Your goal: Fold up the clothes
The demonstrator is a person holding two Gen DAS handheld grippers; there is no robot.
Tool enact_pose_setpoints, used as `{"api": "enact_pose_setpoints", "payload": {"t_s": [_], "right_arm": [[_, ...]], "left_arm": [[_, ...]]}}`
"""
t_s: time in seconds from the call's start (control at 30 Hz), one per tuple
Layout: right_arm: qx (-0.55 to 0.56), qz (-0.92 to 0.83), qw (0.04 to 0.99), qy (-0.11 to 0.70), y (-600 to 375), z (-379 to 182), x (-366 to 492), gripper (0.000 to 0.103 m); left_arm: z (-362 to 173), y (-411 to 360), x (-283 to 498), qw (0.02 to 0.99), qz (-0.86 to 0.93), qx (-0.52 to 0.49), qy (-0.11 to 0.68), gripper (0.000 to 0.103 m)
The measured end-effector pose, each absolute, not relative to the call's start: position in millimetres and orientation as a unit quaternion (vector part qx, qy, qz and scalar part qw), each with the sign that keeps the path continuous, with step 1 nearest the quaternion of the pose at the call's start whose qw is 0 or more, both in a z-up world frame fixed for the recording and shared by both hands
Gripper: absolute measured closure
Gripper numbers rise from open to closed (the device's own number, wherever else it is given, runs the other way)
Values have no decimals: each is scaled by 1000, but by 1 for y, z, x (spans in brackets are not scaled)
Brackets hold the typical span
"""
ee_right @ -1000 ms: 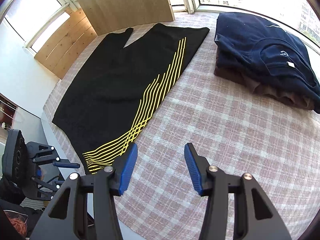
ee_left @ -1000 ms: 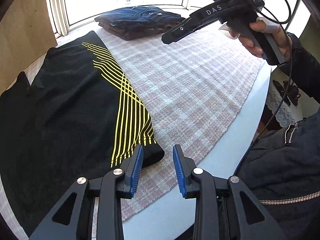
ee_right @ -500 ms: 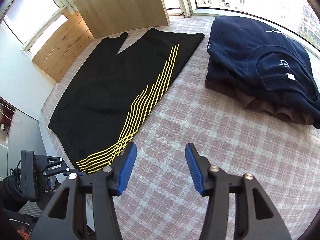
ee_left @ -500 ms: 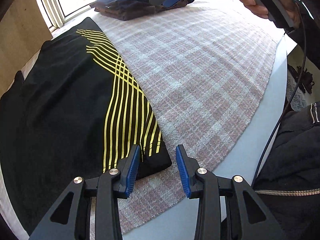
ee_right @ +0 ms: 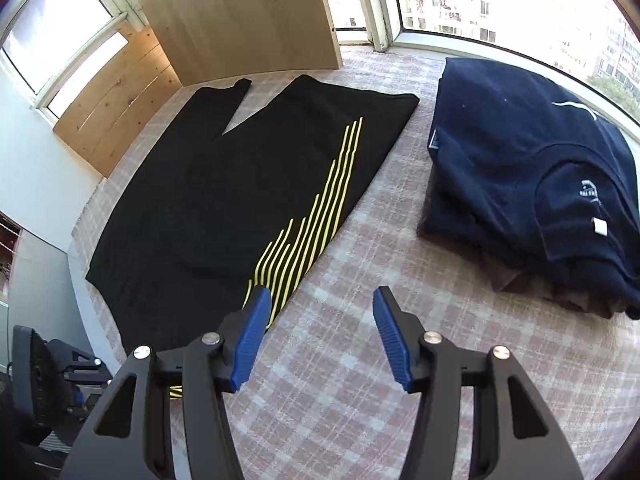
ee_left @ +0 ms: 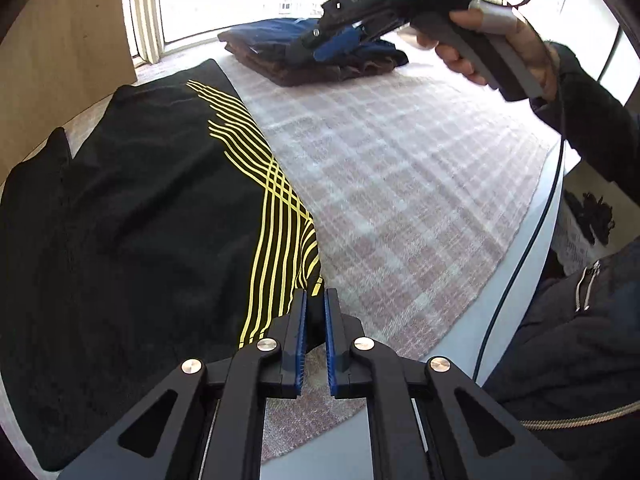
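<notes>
Left wrist view: left gripper has its blue pads drawn nearly together on the near corner of the black garment, where the yellow stripes end. The garment lies flat on the checked cloth. It looks thin, soft and light; it should drape and slide easily, so a hold at a corner or hem is advisable. How much fabric sits between the pads is hidden by the fingers. Right gripper hovers, blurred, over the folded pile.

Right wrist view: right gripper has its jaws wide apart, holding nothing, above the cloth just beside the garment's striped edge. The far corner appears a suitable second hold. The garment's near corner is cut off behind the left finger.
</notes>
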State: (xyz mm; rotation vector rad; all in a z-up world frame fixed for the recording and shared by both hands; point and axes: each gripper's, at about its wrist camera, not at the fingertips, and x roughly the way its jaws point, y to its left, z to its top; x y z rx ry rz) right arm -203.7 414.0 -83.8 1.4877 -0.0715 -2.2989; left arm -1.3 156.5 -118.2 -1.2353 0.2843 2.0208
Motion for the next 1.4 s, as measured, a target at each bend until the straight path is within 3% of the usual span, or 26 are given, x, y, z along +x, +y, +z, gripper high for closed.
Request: {"api": "enact_pose_setpoints", "payload": {"t_s": [0.43,1.03,1.07,1.13,1.17,1.4], "right_arm": [[581,-805,96,-72,393,-130,-404,50],[620,-782,67,-23,379,-154,-433,51],[617,-783,71,-10,376,-154,-431,53],[610,-788,75,22,369,-153,-428,80],[609,-789,80,25,368,-152,-427,100],[597,-789,112,-91,395,-142,-422,100]], "left_arm": [[-88,117,-33,353,816,-456,41,96],[-100,113,-48,373,809,-453,32,95],[-100,113,-47,373,810,-452,32,95],[-102,114,-45,374,809,-452,35,95],[-102,114,-44,373,809,-452,36,95],[-99,103,-38,376,812,-446,18,95]]}}
